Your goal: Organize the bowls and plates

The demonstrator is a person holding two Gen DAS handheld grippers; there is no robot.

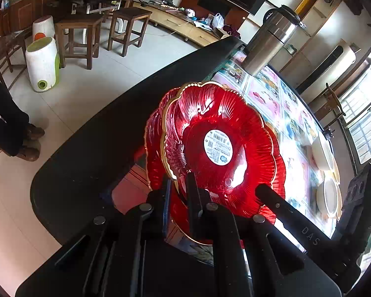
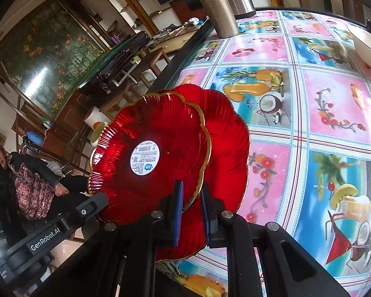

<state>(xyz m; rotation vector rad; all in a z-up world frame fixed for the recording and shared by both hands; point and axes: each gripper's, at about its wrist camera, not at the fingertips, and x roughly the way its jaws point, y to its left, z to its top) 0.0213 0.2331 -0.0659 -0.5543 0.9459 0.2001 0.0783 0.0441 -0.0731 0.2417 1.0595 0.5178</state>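
Both views show two red glass plates with gold scalloped rims, overlapping above the patterned tablecloth [image 2: 334, 113]. The left gripper [image 1: 179, 193] is clamped on the rim of the labelled plate [image 1: 217, 133]; the right gripper [image 2: 193, 203] pinches the same rim at another point, the second plate [image 2: 230, 143] behind. Only the left view shows white bowls [image 1: 330, 198] at the far edge; only the right shows a seated person [image 2: 29, 185]. A steel flask [image 1: 269, 42] stands beyond
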